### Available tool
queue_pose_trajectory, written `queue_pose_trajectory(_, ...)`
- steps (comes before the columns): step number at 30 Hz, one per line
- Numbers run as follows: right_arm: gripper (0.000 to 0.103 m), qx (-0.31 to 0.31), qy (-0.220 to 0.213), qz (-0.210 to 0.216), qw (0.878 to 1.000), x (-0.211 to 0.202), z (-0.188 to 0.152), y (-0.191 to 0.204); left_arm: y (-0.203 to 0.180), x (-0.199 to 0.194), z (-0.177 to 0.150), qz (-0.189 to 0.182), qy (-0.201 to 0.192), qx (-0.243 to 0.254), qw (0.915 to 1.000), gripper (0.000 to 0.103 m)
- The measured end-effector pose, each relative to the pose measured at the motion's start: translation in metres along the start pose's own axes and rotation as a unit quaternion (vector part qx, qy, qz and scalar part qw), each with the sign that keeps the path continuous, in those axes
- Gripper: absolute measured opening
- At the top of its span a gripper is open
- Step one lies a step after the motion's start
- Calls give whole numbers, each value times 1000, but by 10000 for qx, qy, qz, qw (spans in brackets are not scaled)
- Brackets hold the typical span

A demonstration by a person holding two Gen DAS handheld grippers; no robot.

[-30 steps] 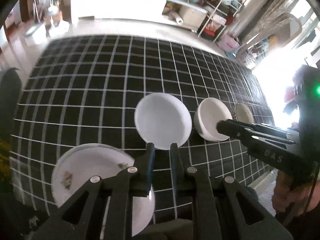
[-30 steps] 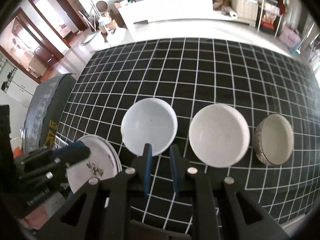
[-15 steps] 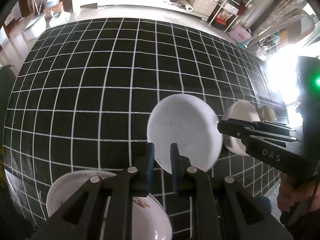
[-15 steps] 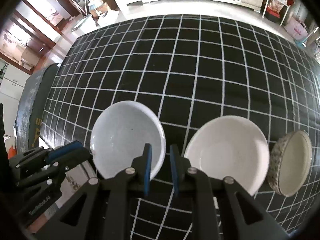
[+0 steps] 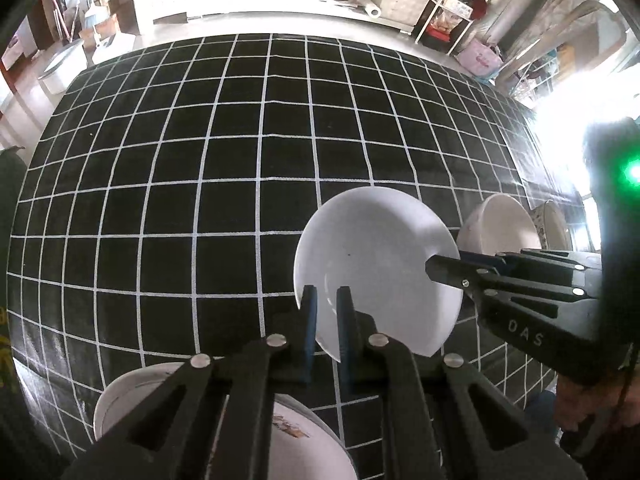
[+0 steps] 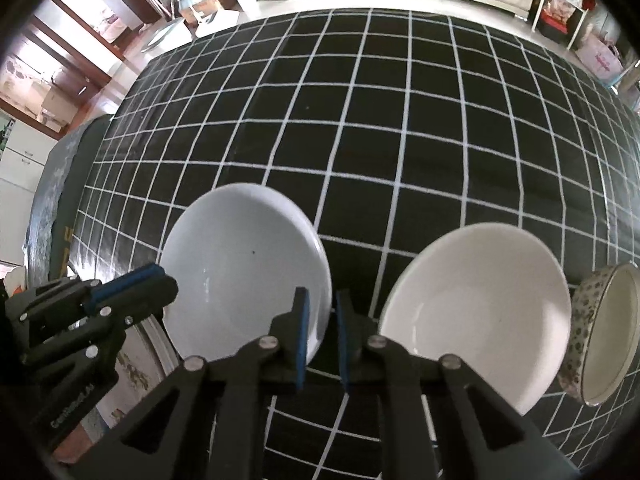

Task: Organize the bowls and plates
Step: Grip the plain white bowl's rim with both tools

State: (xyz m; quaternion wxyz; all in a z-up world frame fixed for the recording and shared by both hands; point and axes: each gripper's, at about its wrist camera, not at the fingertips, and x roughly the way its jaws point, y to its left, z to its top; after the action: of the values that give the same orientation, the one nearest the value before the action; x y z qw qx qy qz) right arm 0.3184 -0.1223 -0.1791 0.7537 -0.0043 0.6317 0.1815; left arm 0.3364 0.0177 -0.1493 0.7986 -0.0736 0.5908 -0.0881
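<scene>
My left tongs (image 5: 326, 316) were almost pressed together, with only a thin gap between the two fingers. The near-left rim of the white bowl (image 5: 376, 264) sat in that gap. I could not tell if the fingers were squeezing the rim or only standing on each side of it.

My right tongs (image 6: 322, 332) looked the same. Their fingers were close together, and the right rim of that same white bowl was in the thin gap. I could not tell if they were pinching it either. So the white bowl was right in front of both tongs, with one pair on each side of it. The bowl faced up and had nothing in it but a tiny dark dot. I could not tell if it was resting on the counter (image 5: 240, 160) or tipped up a little.

Just to the right of my right tongs was a cream bowl (image 6: 476, 320), close beside the white one but not touching it. Past that, further right, was a spotty bowl (image 6: 580, 320) with a pale inside, just beside the cream bowl.

Under and a little left of my left tongs was a stack of white plates (image 5: 132, 396) with small flower pictures on them. The plates were at the near edge of the counter.

The counter had a black cloth with white lines that made squares. It went far out in front of both tongs.
</scene>
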Motion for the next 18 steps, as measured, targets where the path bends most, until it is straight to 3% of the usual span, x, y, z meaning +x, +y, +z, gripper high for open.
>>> queue_pose_trajectory(8, 16, 3, -37, 48, 10000, -3, 0, -3, -7, -7, 1, 376, -141, 201, 9990, 11)
queue_pose_trajectory(15, 15, 35, 2, 35, 10000, 4, 2, -2, 0, 8, 2, 286, 4, 72, 9996, 10)
queue_pose_trajectory(18, 10, 55, -28, 62, 10000, 4, 0, -3, 0, 9, -1, 274, -36, 39, 9996, 7)
